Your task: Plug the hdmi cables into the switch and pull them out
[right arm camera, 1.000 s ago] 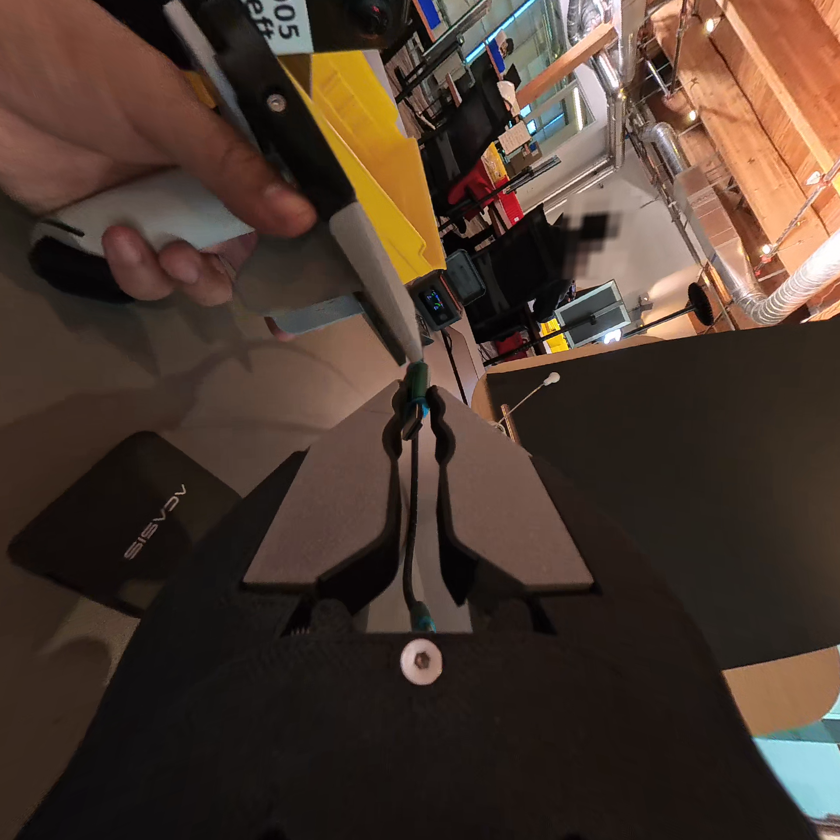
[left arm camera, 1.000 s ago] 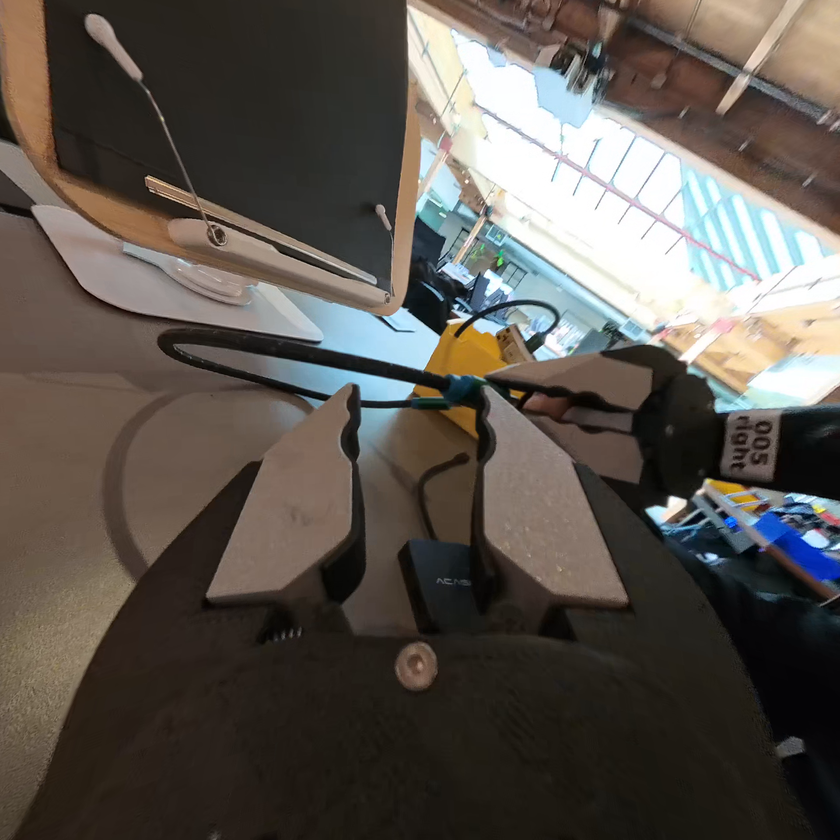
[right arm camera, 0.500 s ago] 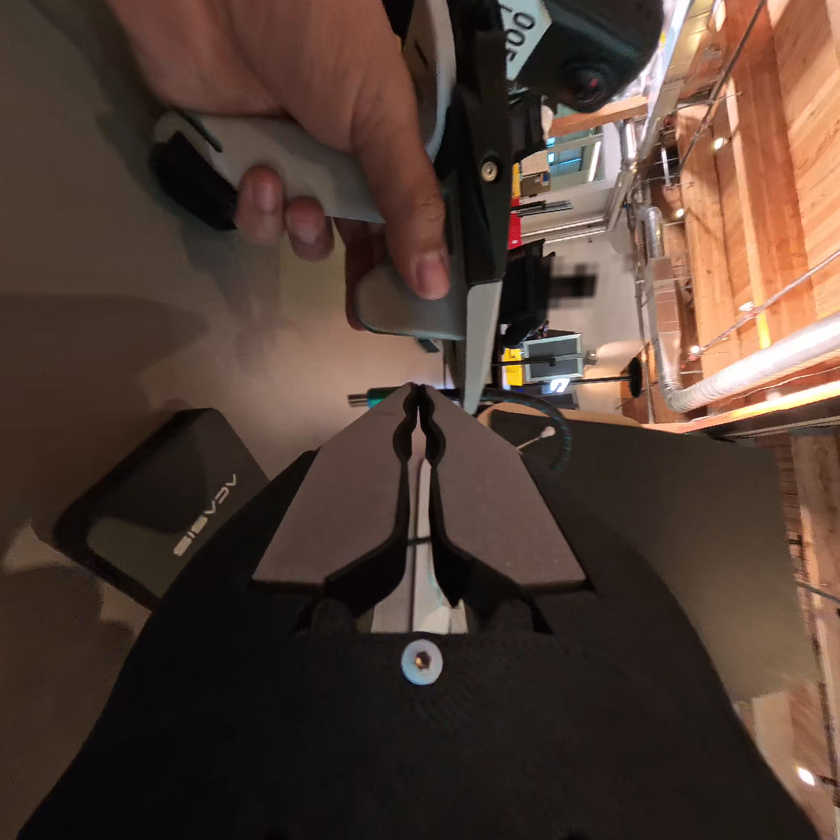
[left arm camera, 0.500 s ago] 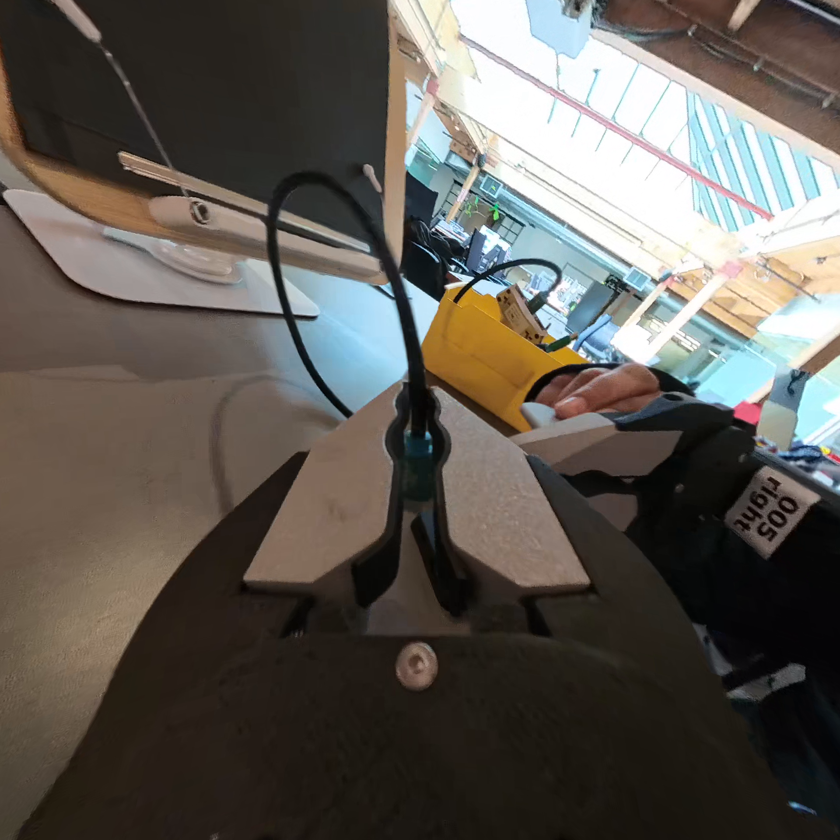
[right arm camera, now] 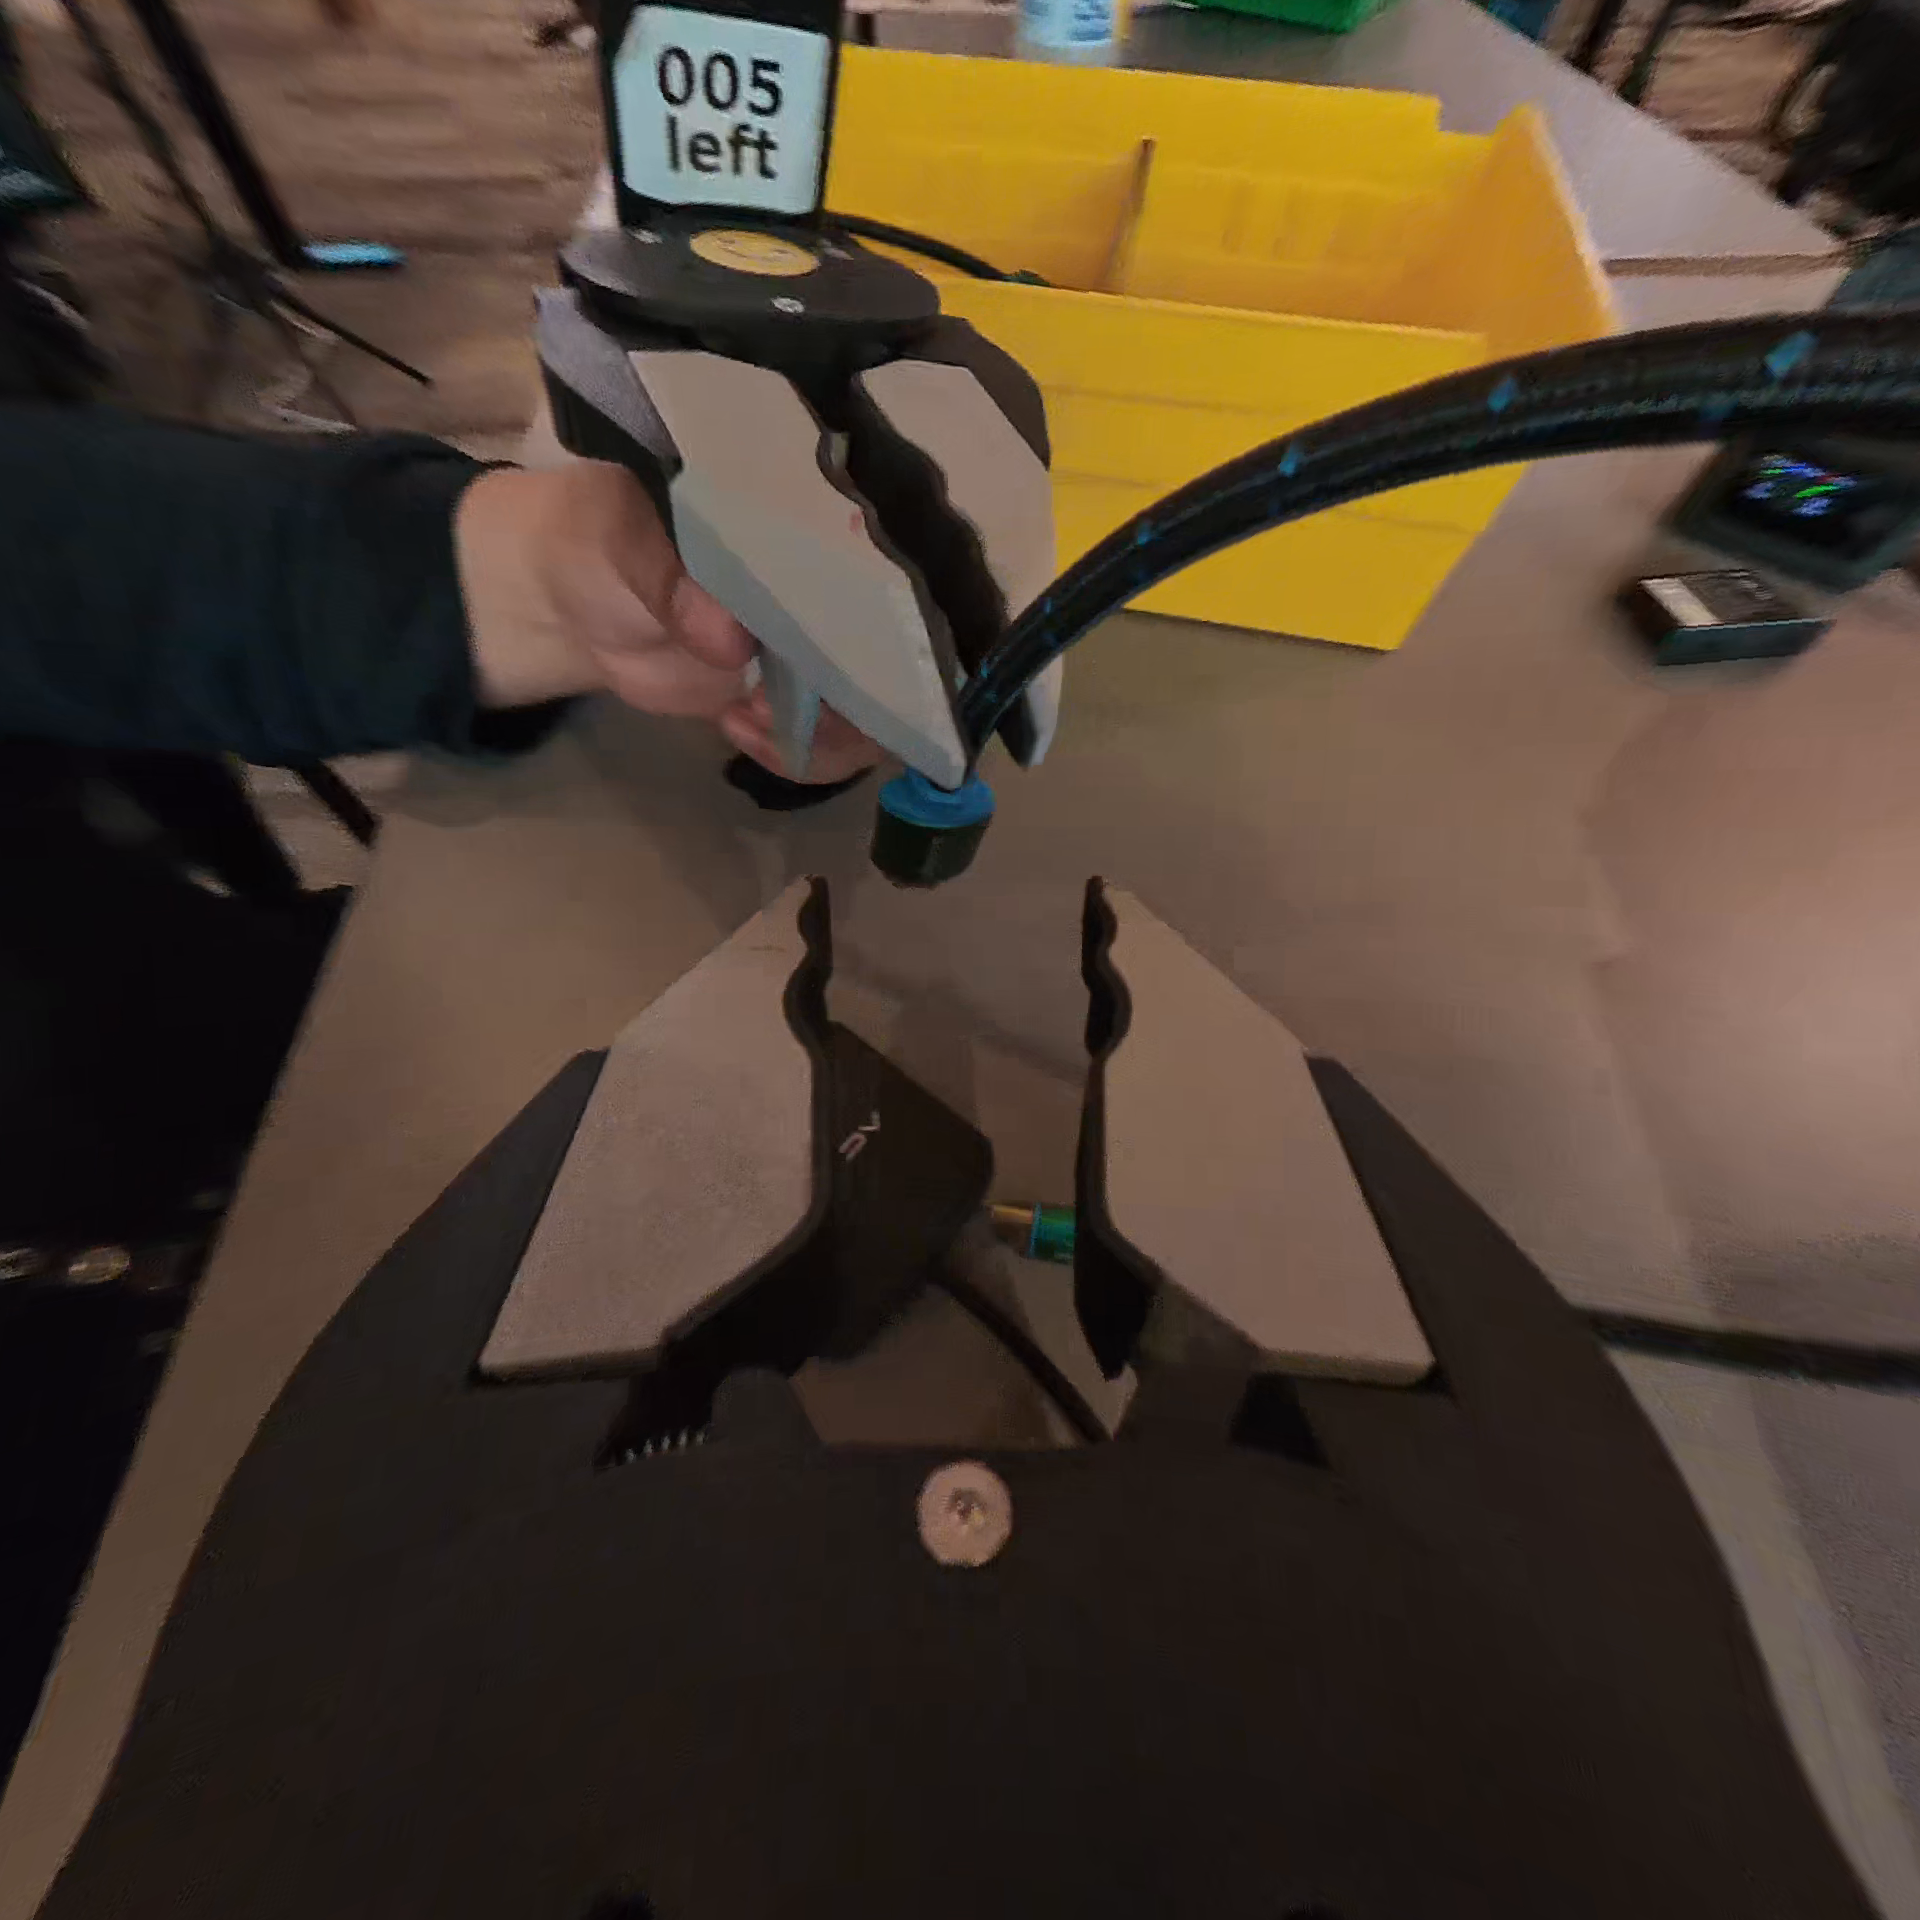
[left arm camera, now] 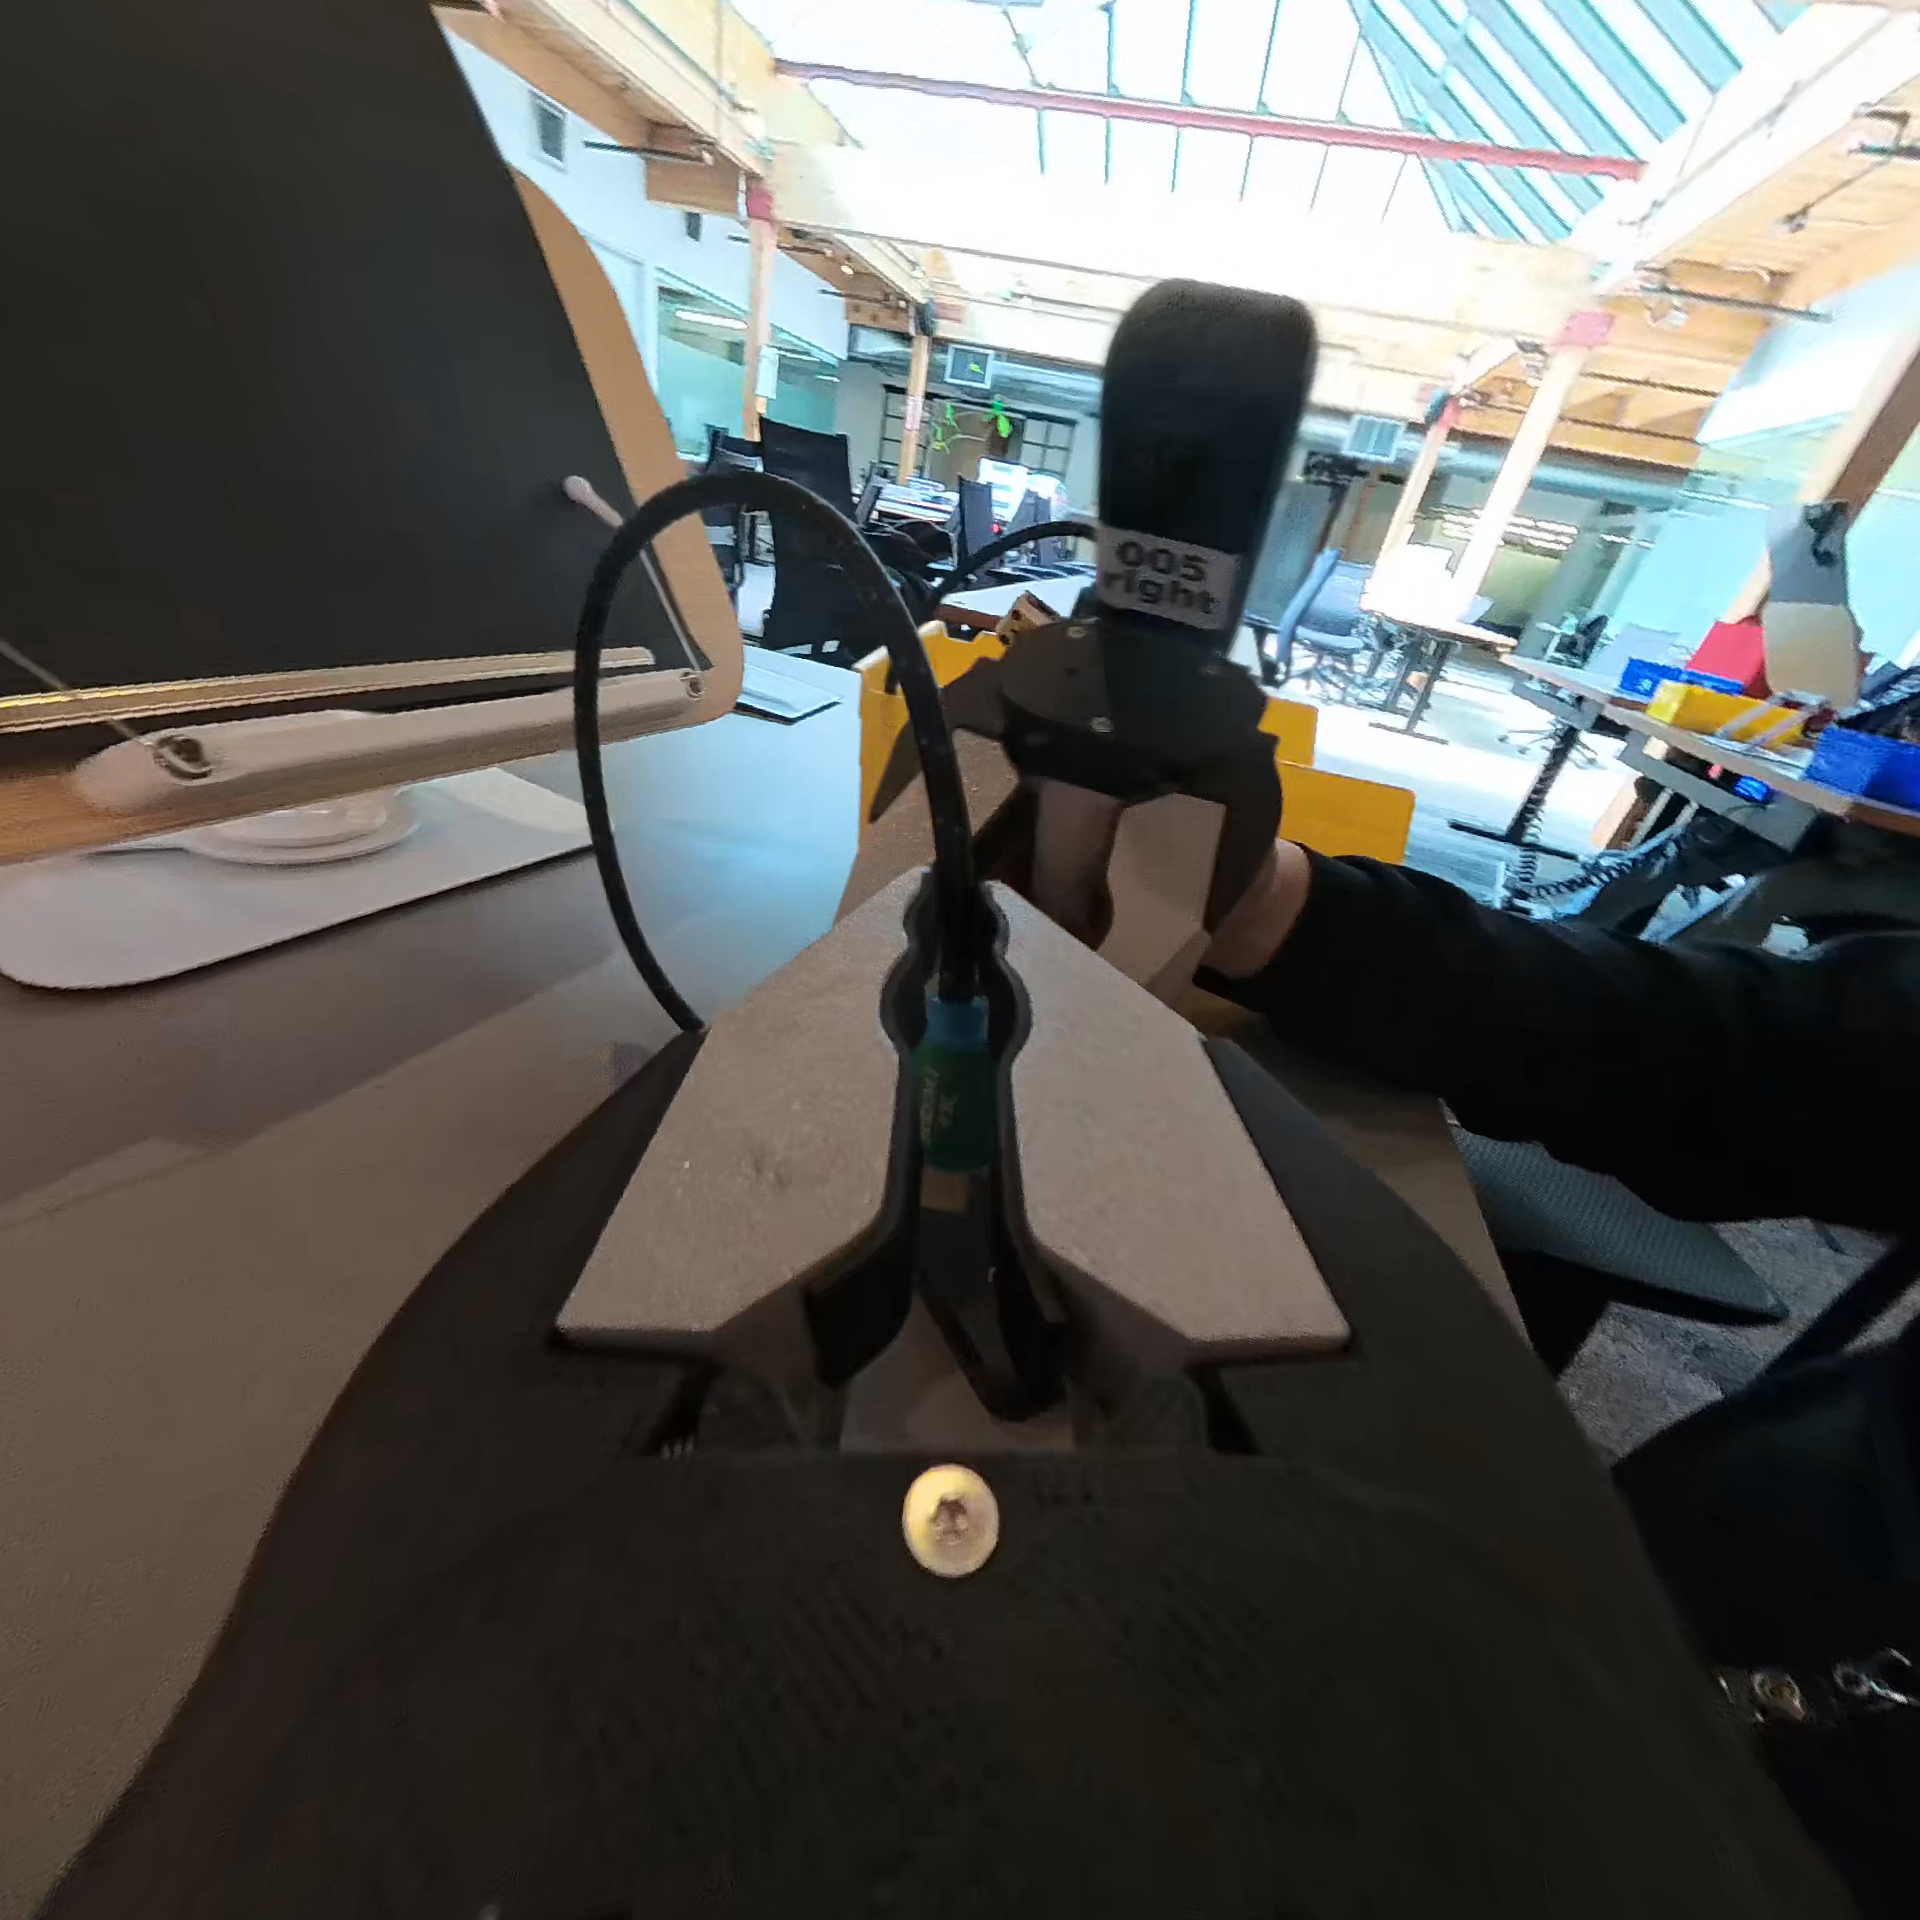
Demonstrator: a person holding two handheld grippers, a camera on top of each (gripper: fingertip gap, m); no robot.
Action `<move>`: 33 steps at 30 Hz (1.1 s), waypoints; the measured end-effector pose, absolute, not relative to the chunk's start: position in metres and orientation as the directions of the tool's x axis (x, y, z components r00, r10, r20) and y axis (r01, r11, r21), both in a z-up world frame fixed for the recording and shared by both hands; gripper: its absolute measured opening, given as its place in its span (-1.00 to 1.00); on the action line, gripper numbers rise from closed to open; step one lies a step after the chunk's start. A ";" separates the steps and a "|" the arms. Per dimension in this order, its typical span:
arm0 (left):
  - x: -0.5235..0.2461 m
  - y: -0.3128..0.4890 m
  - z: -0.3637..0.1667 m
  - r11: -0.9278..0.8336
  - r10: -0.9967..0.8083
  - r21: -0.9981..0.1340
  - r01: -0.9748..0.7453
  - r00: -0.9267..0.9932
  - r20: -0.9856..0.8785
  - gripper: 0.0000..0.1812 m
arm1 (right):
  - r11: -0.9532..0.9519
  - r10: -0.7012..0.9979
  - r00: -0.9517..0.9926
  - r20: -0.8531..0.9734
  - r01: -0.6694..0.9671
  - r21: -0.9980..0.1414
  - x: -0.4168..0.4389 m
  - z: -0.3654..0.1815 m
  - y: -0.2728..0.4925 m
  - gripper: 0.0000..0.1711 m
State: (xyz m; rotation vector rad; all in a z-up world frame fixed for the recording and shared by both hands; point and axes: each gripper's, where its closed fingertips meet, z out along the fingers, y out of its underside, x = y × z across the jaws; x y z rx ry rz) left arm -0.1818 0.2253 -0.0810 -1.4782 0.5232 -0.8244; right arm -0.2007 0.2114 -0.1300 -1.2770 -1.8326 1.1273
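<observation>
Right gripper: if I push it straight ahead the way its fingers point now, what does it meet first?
Probably the cable plug that the left gripper holds, just beyond the open right gripper. Depth is unclear, so it might pass under the plug and meet the table. The black switch sits lower, between its fingers.

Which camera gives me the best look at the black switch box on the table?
The right wrist view. The switch lies on the table, partly hidden between the open right gripper fingers. The left wrist view does not show it.
</observation>
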 end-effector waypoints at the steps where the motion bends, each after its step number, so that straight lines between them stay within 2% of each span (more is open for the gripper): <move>1: -0.179 0.224 -0.081 -0.096 -0.762 -0.983 0.156 0.624 0.174 -0.95 | 0.149 0.935 -0.355 -0.003 0.399 -0.905 -0.200 -0.129 0.208 -0.48; 4: -0.172 0.219 -0.082 -0.101 -0.788 -0.984 0.144 0.593 0.167 -0.95 | 0.128 0.921 -0.390 -0.021 0.352 -0.927 -0.197 -0.121 0.204 -0.66; 9: -0.164 0.212 -0.082 -0.091 -0.821 -0.987 0.135 0.550 0.151 -0.95 | 0.106 0.886 -0.460 -0.055 0.318 -0.942 -0.193 -0.116 0.192 -0.66; 12: -0.161 0.212 -0.083 -0.091 -0.826 -0.989 0.119 0.546 0.141 -0.95 | 0.121 0.879 -0.475 -0.033 0.289 -0.950 -0.193 -0.112 0.188 -0.79; 18: -0.172 0.226 -0.092 -0.100 -0.747 -0.990 0.098 0.650 0.140 -0.95 | 0.134 0.929 -0.371 -0.008 0.355 -0.925 -0.198 -0.120 0.208 -0.79; 24: -0.183 0.235 -0.092 -0.033 -0.660 -0.998 0.052 0.748 0.061 -0.71 | 0.002 0.976 -0.209 -0.067 0.312 -0.950 -0.194 -0.105 0.248 -0.80; 28: -0.181 0.242 -0.109 -0.029 -0.598 -0.989 -0.142 0.796 -0.097 -0.63 | -0.051 0.972 -0.209 -0.111 0.271 -0.961 -0.192 -0.096 0.251 -0.80; 30: -0.182 0.245 -0.114 0.031 -0.531 -0.955 -0.296 0.804 -0.267 -0.71 | -0.048 0.969 -0.220 -0.112 0.277 -0.960 -0.194 -0.097 0.247 -0.80; 33: -0.186 0.249 -0.121 0.097 -0.397 -0.833 -0.544 0.747 -0.534 -0.88 | -0.023 0.971 -0.221 -0.095 0.308 -0.951 -0.197 -0.104 0.242 -0.79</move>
